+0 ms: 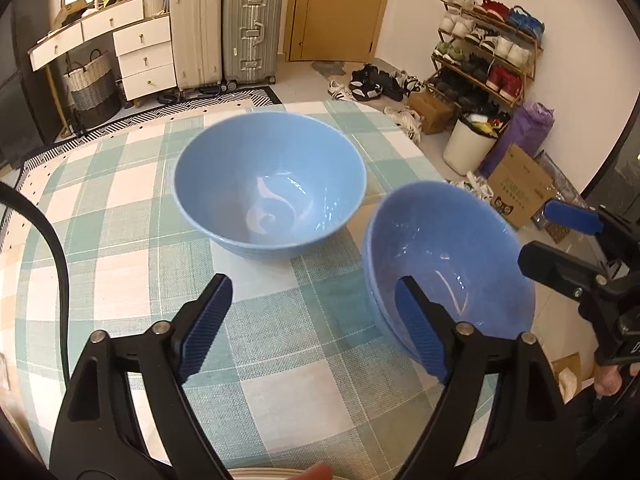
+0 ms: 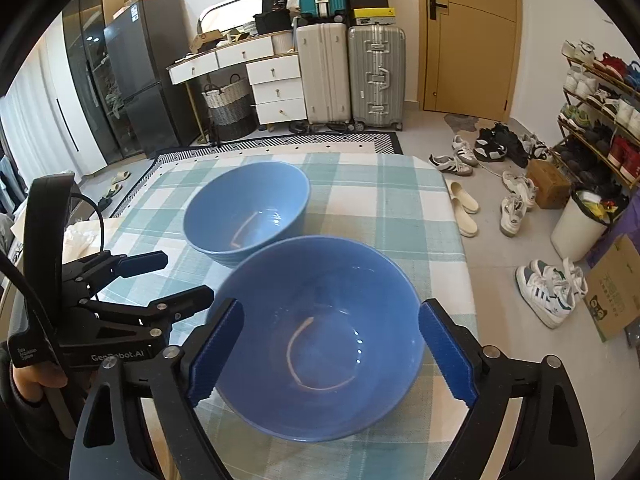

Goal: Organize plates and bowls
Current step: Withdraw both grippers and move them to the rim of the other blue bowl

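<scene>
Blue bowls are sitting on the checked tablecloth (image 2: 400, 200) — the far bowl (image 2: 248, 210) near the middle, the near bowl (image 2: 320, 336) close to the right edge. The right gripper (image 2: 332, 352) is spread wide around the near bowl, not squeezing it. The left gripper (image 1: 316, 320) is spread wide over bare cloth, holding nothing. If the pads pinch the slippery rim badly, the bowl could be sliding off that edge. Only the left view is showing the near bowl looking tipped — whether it is really tilting, I cannot tell.
</scene>
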Action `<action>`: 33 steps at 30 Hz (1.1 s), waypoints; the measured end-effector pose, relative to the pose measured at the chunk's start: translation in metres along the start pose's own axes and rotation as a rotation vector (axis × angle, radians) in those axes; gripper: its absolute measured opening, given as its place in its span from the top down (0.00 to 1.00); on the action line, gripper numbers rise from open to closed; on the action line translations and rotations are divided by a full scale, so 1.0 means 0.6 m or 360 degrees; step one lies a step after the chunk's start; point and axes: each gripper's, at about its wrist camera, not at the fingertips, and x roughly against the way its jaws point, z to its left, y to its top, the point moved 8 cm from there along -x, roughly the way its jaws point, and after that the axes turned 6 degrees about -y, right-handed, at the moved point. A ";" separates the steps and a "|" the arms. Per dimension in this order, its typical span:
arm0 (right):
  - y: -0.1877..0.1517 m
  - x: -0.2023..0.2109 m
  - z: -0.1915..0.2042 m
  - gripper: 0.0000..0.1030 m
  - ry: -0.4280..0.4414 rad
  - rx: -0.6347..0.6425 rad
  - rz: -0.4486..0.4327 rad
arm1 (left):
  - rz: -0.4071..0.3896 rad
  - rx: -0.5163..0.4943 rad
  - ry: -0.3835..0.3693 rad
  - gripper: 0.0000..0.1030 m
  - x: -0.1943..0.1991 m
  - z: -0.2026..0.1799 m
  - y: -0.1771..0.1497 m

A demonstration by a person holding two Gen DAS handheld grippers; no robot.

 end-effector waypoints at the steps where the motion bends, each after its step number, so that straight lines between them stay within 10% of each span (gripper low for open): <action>1: 0.003 0.000 0.003 0.10 0.0001 0.0005 0.0000 | -0.0005 0.0001 0.0005 0.18 0.003 0.003 0.002; 4: 0.014 0.001 0.008 0.08 0.0018 0.0003 -0.0010 | -0.0031 0.0015 0.0004 0.02 0.019 0.013 0.008; 33: 0.103 -0.014 0.011 0.06 0.0075 -0.0042 -0.0080 | -0.0189 0.0041 0.0137 0.02 0.103 0.072 0.089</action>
